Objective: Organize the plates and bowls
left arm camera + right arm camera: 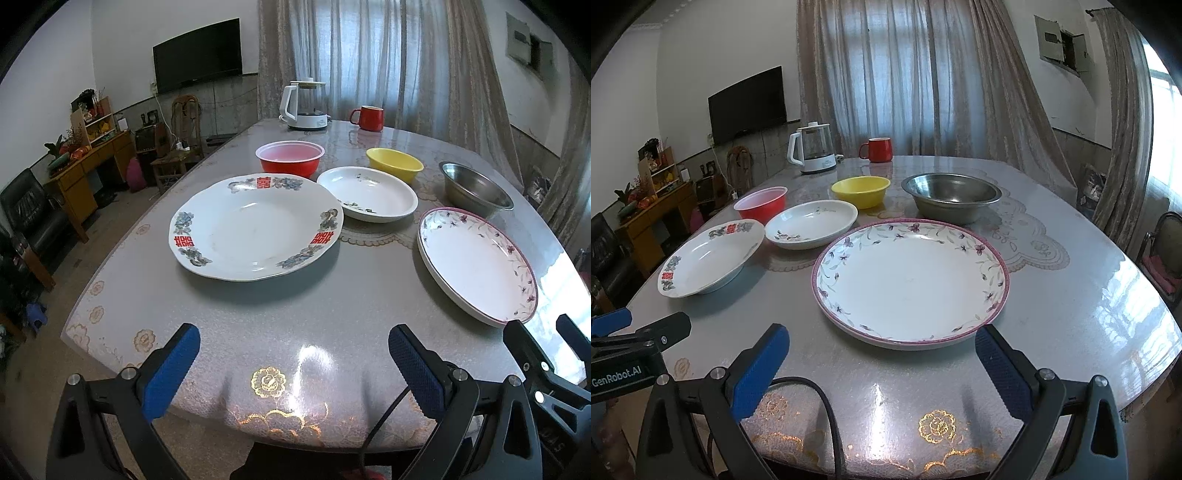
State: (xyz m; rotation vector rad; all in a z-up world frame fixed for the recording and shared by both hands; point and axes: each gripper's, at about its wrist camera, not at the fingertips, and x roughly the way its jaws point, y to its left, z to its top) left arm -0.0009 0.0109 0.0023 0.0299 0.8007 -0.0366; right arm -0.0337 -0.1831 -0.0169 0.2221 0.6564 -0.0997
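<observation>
1. The table [332, 314] fills both views; every dish stands on it, none stacked.
2. The big white plate with red characters [255, 225] sits centred in the left wrist view and off to the left in the right wrist view.
3. The flowered plate with a pink rim [910, 282] faces the right gripper squarely; the left view shows it at the right.
4. Behind them, well apart, stand the steel bowl [951, 195], the small white dish [810, 223], the yellow bowl [860, 190] and the red bowl [761, 203].
5. The kettle [304, 105] and the red mug [367, 118] stand at the far edge.
6. The left gripper [293, 350] hangs released over the near edge, holding nothing.
7. The right gripper [881, 350] is likewise spread wide and empty; only the right view shows a chair [1163, 251] beside the table.
</observation>
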